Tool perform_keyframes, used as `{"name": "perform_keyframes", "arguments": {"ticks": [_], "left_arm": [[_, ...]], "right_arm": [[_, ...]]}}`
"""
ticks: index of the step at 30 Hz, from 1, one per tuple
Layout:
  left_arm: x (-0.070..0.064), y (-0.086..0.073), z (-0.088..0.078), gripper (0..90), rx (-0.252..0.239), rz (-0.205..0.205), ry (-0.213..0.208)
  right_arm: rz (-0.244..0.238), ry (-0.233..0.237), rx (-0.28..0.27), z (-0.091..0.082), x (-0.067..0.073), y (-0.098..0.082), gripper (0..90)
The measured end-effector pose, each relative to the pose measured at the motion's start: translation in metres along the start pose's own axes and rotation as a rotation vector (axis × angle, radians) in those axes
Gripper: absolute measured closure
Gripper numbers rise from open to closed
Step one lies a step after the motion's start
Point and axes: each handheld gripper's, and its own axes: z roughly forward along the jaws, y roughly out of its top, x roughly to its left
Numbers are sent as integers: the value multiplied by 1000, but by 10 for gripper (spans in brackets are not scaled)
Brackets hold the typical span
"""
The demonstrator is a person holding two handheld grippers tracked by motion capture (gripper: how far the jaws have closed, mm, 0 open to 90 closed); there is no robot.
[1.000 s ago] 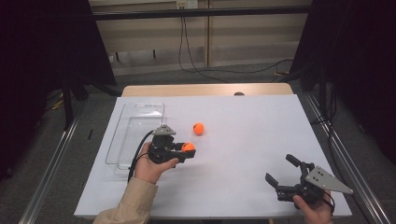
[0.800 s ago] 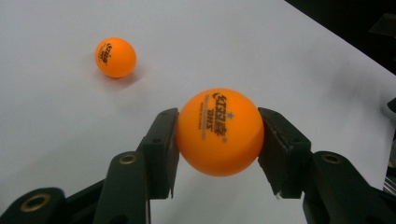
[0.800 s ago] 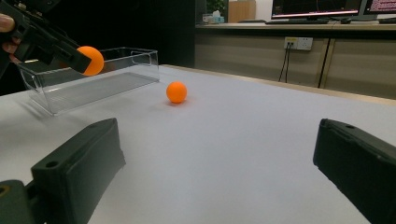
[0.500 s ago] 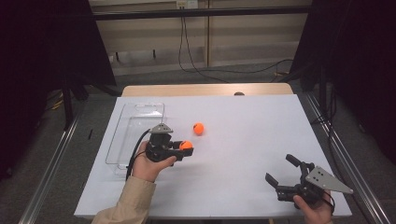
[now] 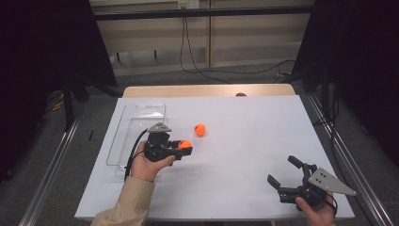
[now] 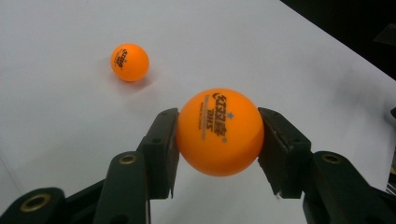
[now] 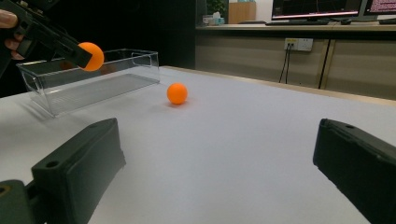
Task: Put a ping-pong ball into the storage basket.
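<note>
The left tool [image 5: 187, 148] is clamping an orange table-tennis ball [image 6: 219, 131] between its two black jaws, one pad pressing on each side of it, with the printed logo facing up toward the left gripper view's camera. In the right gripper view this held ball [image 7: 90, 56] is hanging clear above the desk surface, level with the top of the bin's wall. The person's left hand [image 5: 149, 162], in a beige sleeve, is carrying that tool over the left half of the desk [image 5: 244, 122], toward the near edge.

Just to its left, a clear plastic bin [image 5: 123, 136] is lying along the desk's left edge, its long side running from near to far; nothing can be made out inside it.

A second orange table-tennis ball [image 5: 200, 129] is resting on the white desk a little farther from the person than the held one, near it but not touching, roughly at the middle of the desk.

The right tool [image 5: 284, 173] is sitting well apart from all of this, by the near right corner of the desk, held low by the right hand [image 5: 319, 211]. Its jaws are standing wide apart with only bare desk between them.
</note>
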Motion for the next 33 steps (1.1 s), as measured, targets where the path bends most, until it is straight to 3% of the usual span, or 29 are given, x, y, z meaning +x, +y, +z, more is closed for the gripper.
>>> {"name": "perform_keyframes", "arguments": {"ticks": [33], "left_arm": [[11,4,-14,510,-14,-22,36]], "right_arm": [[1,2,-2,0,0,0,7]]}}
